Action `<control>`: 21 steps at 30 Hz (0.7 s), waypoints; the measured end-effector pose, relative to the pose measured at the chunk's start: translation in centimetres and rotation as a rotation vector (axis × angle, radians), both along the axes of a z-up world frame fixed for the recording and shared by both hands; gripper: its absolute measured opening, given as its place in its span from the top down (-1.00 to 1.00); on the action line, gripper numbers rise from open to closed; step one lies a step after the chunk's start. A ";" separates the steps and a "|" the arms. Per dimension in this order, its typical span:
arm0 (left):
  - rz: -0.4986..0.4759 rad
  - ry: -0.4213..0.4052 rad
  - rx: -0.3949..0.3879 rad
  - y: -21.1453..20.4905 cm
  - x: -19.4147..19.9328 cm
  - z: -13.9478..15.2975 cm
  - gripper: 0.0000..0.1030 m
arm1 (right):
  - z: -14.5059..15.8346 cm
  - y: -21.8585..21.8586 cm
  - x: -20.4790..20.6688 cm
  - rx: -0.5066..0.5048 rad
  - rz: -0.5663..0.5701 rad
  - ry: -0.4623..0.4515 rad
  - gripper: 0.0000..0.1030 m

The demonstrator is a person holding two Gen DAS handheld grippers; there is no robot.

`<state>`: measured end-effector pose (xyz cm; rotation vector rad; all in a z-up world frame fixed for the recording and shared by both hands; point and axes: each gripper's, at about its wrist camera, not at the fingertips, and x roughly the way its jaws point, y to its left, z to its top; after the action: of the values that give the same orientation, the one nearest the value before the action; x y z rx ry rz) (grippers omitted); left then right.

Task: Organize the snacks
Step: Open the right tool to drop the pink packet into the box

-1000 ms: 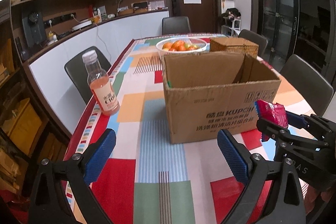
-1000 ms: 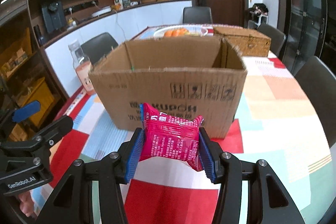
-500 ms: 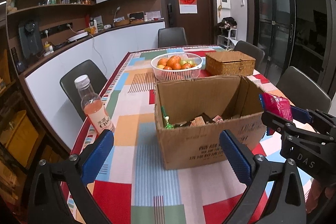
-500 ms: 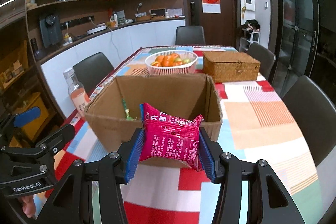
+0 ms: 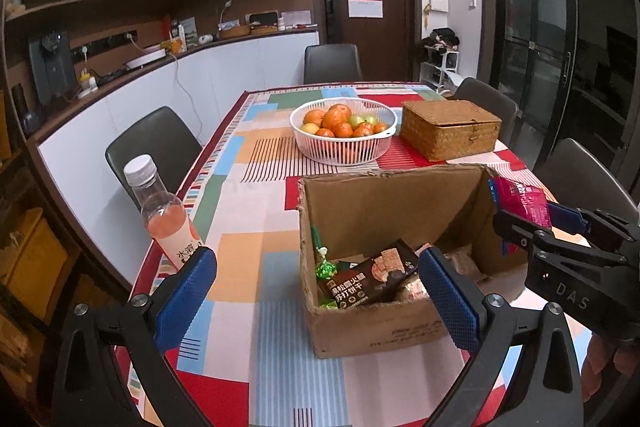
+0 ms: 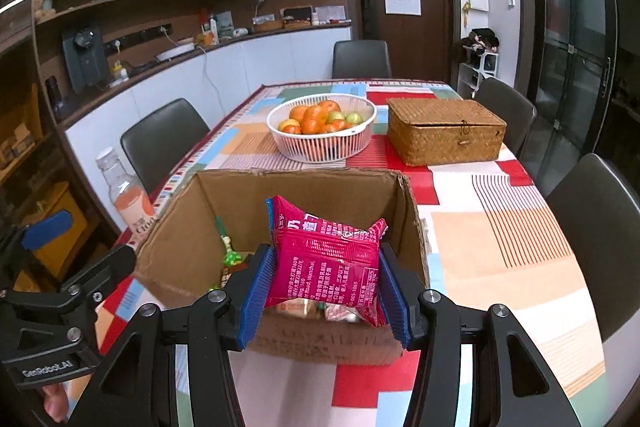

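A pink drink bottle (image 5: 166, 223) is stood at the table's left edge. The left gripper (image 5: 316, 301) is held with jaws apart, nothing between them. The red snack packet (image 6: 326, 259) is clamped in the right gripper (image 6: 325, 293) above the open cardboard box (image 5: 360, 331), where 1 dark biscuit pack (image 5: 370, 279) is seen.

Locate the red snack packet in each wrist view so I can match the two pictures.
Left wrist view: the red snack packet is at the right edge, clamped in the right hand-held gripper beside the cardboard box's right wall.
Right wrist view: the packet is at lower centre, between the blue pads, in front of the box opening.
Shared landmark: the white fruit basket beyond the cardboard box.
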<state>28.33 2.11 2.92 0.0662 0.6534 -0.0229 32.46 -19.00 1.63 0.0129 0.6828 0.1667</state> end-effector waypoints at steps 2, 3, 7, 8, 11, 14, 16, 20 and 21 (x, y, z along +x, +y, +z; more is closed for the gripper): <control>0.003 0.009 -0.003 0.2 0.5 -0.1 -1.00 | -0.1 0.4 0.9 -0.019 0.000 0.012 -0.02; 0.006 0.016 -0.001 0.3 0.9 -0.2 -1.00 | -0.1 0.5 1.4 -0.022 0.002 0.015 -0.02; 0.015 0.024 0.014 0.3 1.5 -0.4 -1.00 | -0.4 1.0 2.8 -0.034 0.002 0.038 -0.03; 0.015 0.021 0.016 0.4 1.5 -0.4 -0.99 | -0.5 1.0 3.0 -0.034 0.004 0.047 -0.04; 0.015 0.014 0.022 0.4 1.5 -0.3 -1.00 | -0.7 1.0 2.9 -0.034 -0.003 0.049 -0.23; 0.011 0.004 0.028 0.2 1.0 -0.2 -1.00 | -0.6 1.0 2.1 -0.039 -0.005 0.042 -0.27; 0.001 0.002 0.021 0.1 0.3 -0.1 -1.00 | -0.5 0.9 1.4 -0.034 -0.004 0.033 -0.27; -0.019 -0.017 -0.008 -0.1 -1.4 0.5 -1.00 | 0.1 0.5 -0.8 -0.037 -0.008 0.001 -0.30; -0.020 -0.027 -0.009 -0.2 -2.0 0.7 -1.00 | 0.3 0.3 -1.7 -0.038 -0.010 -0.014 -0.34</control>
<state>26.33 1.91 3.65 0.0645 0.6253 -0.0440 30.80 -18.71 1.95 -0.0208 0.6715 0.1438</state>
